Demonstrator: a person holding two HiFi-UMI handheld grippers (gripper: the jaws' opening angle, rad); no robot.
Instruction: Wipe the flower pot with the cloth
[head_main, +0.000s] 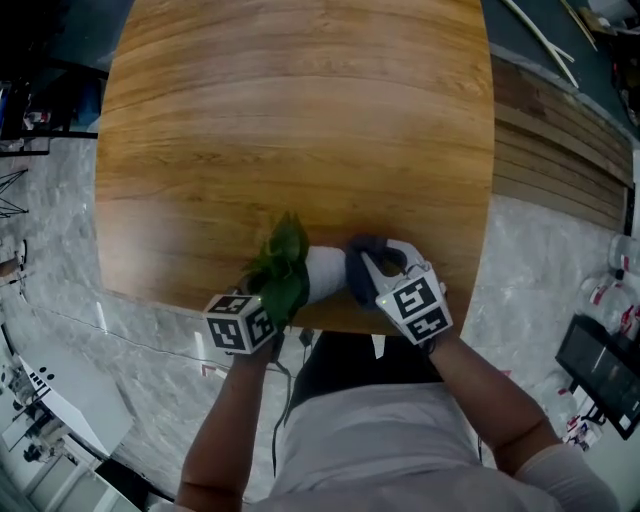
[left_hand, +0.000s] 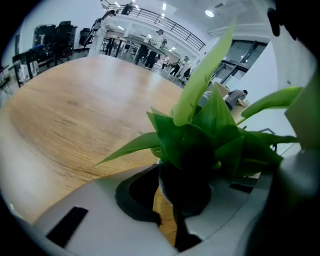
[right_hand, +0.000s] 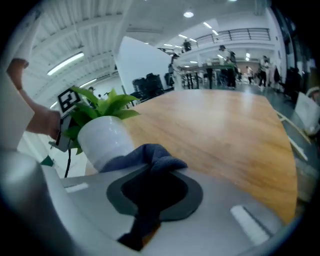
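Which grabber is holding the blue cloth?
The right gripper: the blue cloth is pinched in its jaws, while the left gripper grips the green plant.

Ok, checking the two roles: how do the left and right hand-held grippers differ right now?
The left hand-held gripper clamps the leafy top of the white round flower pot; the right hand-held gripper clamps the dark blue cloth. The left sits at the leaf end, the right against the pot's white side. Both are shut on something.

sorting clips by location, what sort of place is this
Probably a large open indoor hall, perhaps an office or lab floor: an upper gallery railing under ceiling lights, people standing far in the background, and a marble-like floor around the wooden table.
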